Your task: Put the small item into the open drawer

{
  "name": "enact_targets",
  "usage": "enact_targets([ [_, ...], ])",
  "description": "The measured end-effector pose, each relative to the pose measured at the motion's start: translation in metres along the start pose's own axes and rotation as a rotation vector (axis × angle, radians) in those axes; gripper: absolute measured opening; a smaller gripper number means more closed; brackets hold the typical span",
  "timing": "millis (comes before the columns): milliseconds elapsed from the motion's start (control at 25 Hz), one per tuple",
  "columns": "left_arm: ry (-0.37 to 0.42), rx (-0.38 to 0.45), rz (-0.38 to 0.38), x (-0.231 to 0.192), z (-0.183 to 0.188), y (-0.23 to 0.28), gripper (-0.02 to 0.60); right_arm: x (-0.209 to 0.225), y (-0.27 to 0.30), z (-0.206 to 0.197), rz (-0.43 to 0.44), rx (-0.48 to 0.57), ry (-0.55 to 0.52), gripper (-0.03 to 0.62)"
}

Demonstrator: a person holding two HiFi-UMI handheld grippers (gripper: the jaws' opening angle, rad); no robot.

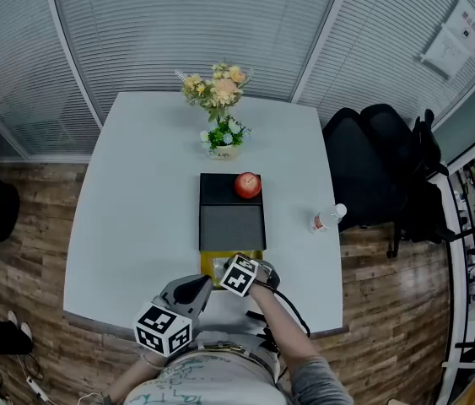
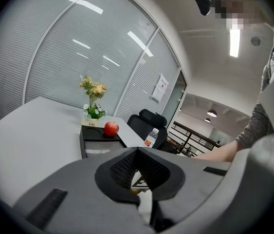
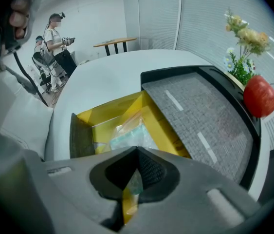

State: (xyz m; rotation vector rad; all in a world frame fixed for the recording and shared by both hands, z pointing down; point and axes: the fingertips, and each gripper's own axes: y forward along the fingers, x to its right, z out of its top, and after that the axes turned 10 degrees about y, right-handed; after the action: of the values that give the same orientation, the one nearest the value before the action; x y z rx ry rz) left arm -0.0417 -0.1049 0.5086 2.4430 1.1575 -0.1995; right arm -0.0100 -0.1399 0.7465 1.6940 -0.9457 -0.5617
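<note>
A low black box [image 1: 231, 218] lies mid-table, and its yellow drawer [image 1: 232, 256] is pulled out toward me. In the right gripper view the drawer [image 3: 107, 113] is open right below the jaws, and a small clear packet [image 3: 129, 133] with pale green contents is inside it. My right gripper [image 3: 137, 152] is shut, and the packet's near edge appears pinched between its jaws. In the head view this right gripper [image 1: 224, 268] hovers over the drawer. My left gripper [image 1: 203, 285] is just to the left of it, near the table's front edge. It is shut on nothing [image 2: 138, 152].
A red apple [image 1: 247, 185] rests on the back of the box's top, with a flower pot [image 1: 223, 146] behind it. A water bottle [image 1: 328, 218] lies near the table's right edge beside a black chair [image 1: 380, 167]. People stand far off [image 3: 56, 38].
</note>
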Motion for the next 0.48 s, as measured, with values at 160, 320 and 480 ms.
enact_targets([
  [160,-0.001,0.002,-0.002,0.0,0.0,0.001,-0.003,0.0,0.001,-0.001,0.006,0.006,-0.002,-0.002],
  [320,0.006,0.01,-0.001,0.0,0.002,0.0,-0.003,0.0,0.001,0.0,0.004,0.025,-0.031,0.002],
  [480,0.005,0.024,0.008,0.0,0.003,-0.002,-0.003,-0.004,-0.009,0.0,0.051,0.051,-0.041,0.114],
])
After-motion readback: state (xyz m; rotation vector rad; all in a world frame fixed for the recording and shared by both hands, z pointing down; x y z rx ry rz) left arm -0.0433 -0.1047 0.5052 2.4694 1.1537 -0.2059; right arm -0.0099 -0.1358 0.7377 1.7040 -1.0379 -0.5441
